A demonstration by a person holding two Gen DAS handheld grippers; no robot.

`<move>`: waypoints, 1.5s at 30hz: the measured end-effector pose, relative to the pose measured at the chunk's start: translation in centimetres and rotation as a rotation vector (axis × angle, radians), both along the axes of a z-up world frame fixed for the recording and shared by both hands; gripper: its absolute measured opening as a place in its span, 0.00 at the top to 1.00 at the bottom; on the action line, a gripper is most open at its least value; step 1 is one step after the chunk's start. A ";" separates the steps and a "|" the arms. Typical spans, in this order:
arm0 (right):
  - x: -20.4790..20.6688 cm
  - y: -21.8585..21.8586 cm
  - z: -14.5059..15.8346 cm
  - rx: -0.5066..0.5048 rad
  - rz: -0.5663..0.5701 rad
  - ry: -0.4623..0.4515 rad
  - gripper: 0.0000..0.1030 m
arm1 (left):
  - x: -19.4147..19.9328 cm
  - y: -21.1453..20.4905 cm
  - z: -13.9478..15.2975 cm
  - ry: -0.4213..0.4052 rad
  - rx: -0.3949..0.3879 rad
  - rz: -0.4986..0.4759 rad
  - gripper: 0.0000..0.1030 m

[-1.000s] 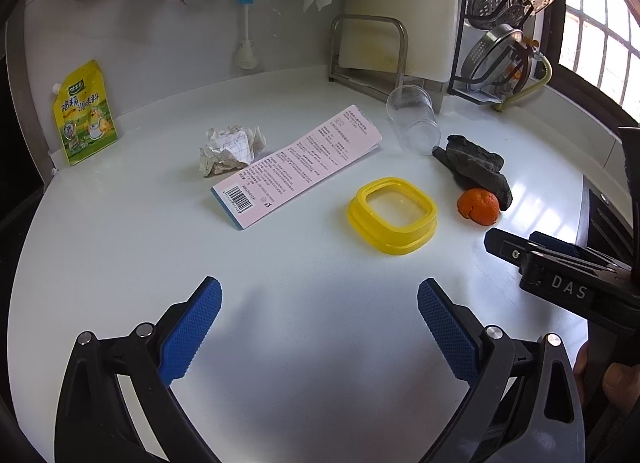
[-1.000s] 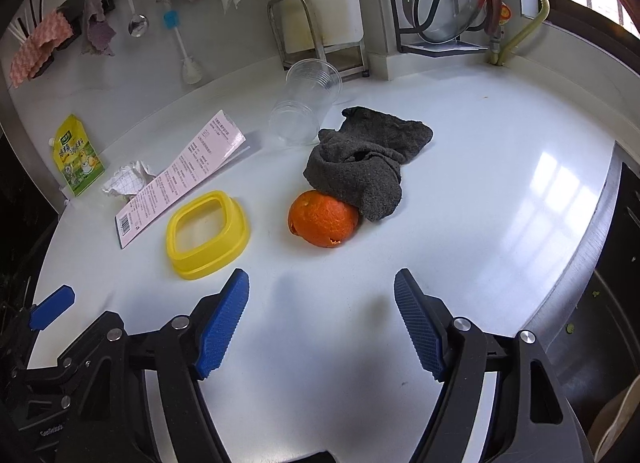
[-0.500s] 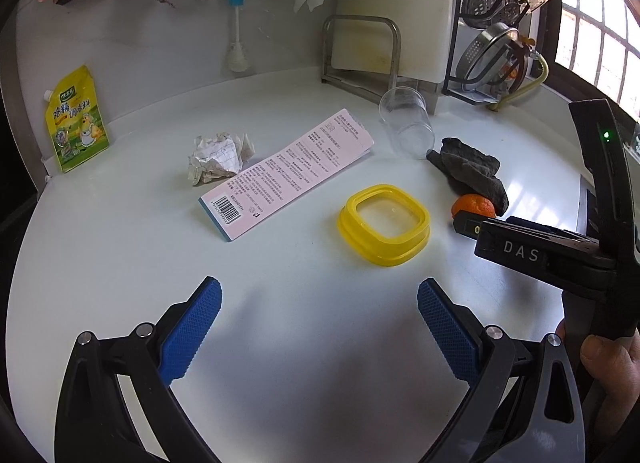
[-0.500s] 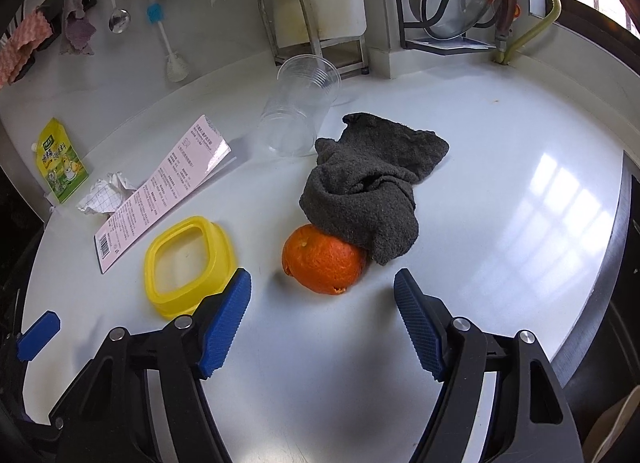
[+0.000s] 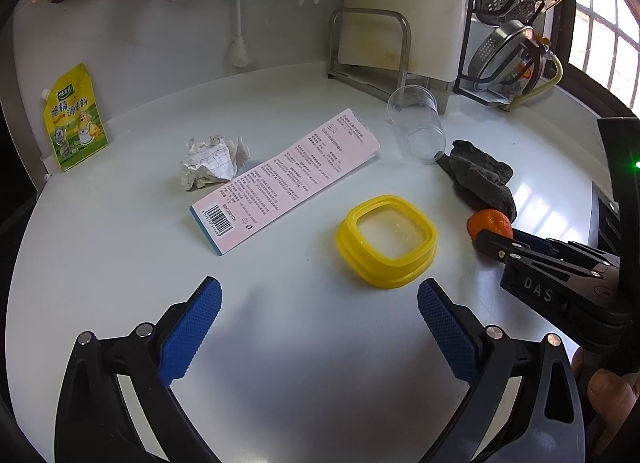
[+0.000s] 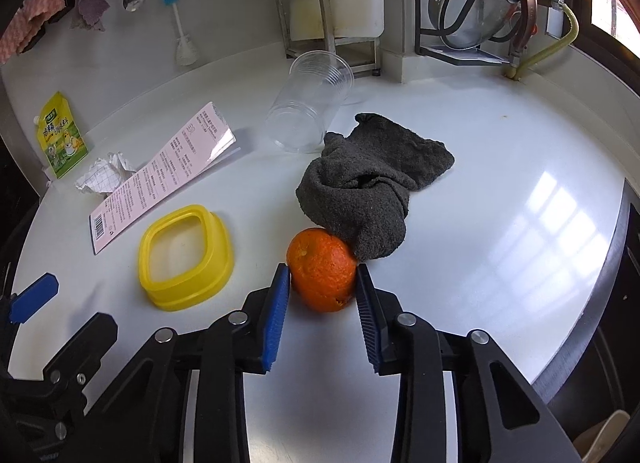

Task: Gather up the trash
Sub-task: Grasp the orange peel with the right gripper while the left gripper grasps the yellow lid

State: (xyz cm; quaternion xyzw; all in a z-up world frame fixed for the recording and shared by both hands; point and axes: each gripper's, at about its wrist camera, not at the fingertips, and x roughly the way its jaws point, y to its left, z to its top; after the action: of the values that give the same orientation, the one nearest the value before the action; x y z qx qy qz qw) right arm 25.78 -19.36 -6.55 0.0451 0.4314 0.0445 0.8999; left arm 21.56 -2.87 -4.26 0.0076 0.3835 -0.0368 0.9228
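Orange peel sits on the white counter, between my right claw's blue pads, which close in on it. A grey cloth touches it at 1 o'clock. My left claw hangs wide open, holding nothing.

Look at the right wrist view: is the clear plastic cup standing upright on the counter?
No, the clear plastic cup lies tipped on its side on the white counter, its base near the grey cloth.

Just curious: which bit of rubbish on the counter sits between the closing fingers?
The orange, between the right gripper pads. The paper and cup lie farther back.
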 end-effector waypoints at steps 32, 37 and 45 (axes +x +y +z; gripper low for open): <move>-4.5 -6.1 1.3 0.206 -0.028 -0.060 0.73 | 6.2 -5.8 -2.3 0.147 0.020 0.047 0.23; -4.3 -6.3 1.1 0.236 -0.022 -0.044 0.73 | 6.0 -5.8 -2.1 0.134 0.001 0.018 0.30; -4.2 -5.3 1.2 0.193 -0.005 -0.058 0.48 | 4.6 -4.9 -1.5 0.109 -0.003 0.000 0.30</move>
State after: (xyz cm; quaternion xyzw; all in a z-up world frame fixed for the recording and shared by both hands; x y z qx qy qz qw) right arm 21.58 -24.61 -5.33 0.1312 0.3989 0.0850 0.9036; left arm 26.17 -7.75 -5.77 0.0042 0.4329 -0.0376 0.9006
